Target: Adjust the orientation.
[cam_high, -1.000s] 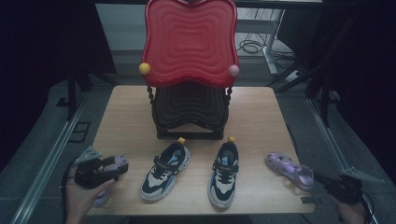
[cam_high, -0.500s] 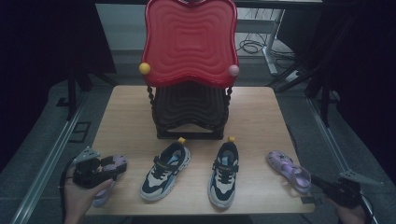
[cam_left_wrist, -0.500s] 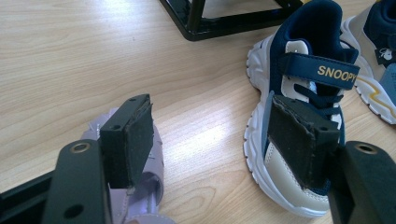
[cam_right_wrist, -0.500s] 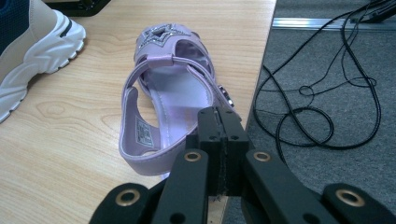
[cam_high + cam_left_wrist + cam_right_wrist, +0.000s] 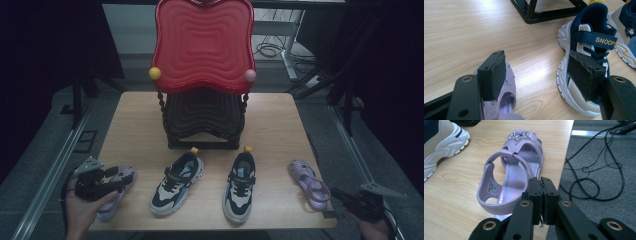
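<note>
Right gripper (image 5: 541, 185): jaws just starting to part, nothing between; lilac sandal (image 5: 512, 176) directly ahead, ungrasped. Left gripper (image 5: 536, 72): wide, unmoved.

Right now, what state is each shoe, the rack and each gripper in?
Left gripper: open, over left sandal.
Right gripper: shut, empty.
Left sandal: flat on table.
Right sandal: upright at table edge.
Two sneakers: upright, straps fastened.
Shoe rack: standing, shelves empty.
</note>
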